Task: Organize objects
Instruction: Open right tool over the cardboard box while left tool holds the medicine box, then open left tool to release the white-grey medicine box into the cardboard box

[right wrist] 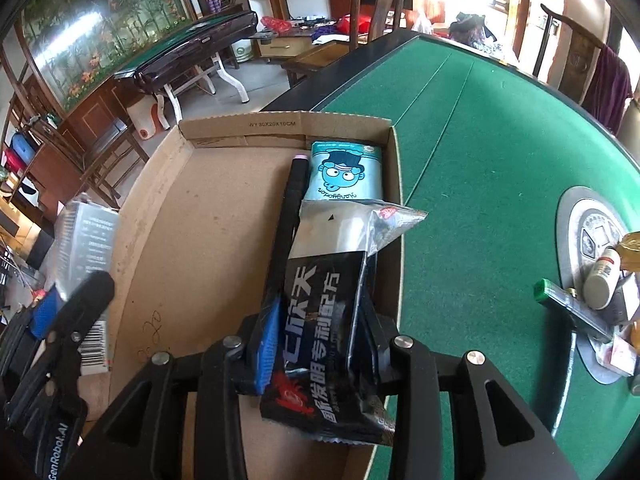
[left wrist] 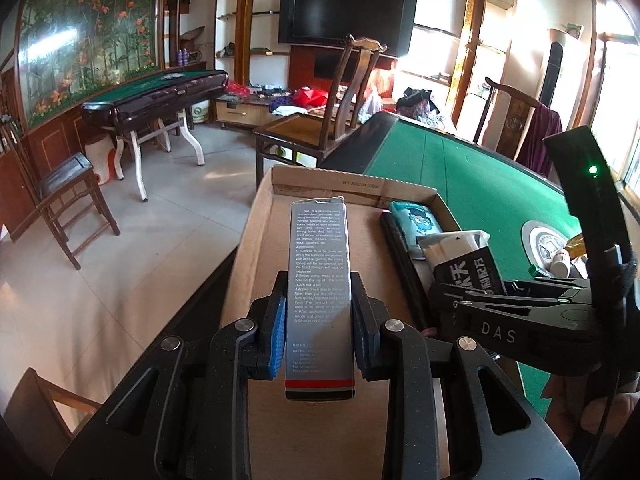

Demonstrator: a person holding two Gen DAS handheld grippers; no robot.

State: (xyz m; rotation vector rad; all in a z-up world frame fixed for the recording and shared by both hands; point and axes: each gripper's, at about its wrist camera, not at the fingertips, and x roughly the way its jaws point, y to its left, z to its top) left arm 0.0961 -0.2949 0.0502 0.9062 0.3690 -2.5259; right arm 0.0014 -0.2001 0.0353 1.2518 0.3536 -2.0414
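**Two loads over the tray, right one near release**

Left gripper (left wrist: 319, 334): clenched on the silver box (left wrist: 319, 292), blue pads pressing its two long sides. Box's long axis runs straight ahead along the fingers, its far end out over bare cardboard of the tray (left wrist: 264, 248). Box looks clear of the tray floor, though contact cannot be confirmed from here.

Right gripper (right wrist: 316, 344): the black pouch (right wrist: 320, 320) sits between its fingers. Left blue pad lies against the pouch edge; the far pad is hidden behind the foil, so I cannot tell whether the grip is firm or slack. Pouch's long axis also points forward along the fingers. Its clear top end overlaps the teal packet (right wrist: 346, 172) ahead, and one corner pokes over the tray's right wall toward the green felt (right wrist: 480, 160).

Just left of the pouch, a black pen (right wrist: 294, 200) lies lengthwise, parallel to it.

Key relation: pen, teal packet and pouch all crowd the tray's right side, under and ahead of the right gripper. The open floor lies left of the right gripper and directly ahead of and below the left one. So the left hand is the nearer to free space, and the box is already lined up with the tray's long run.

Judgement: pouch goes down first beside the pen; box then lowers straight ahead, parallel. Risk: pouch corner catching on the wall.

More loose items (right wrist: 600, 284) wait to the right gripper's right, on the felt.
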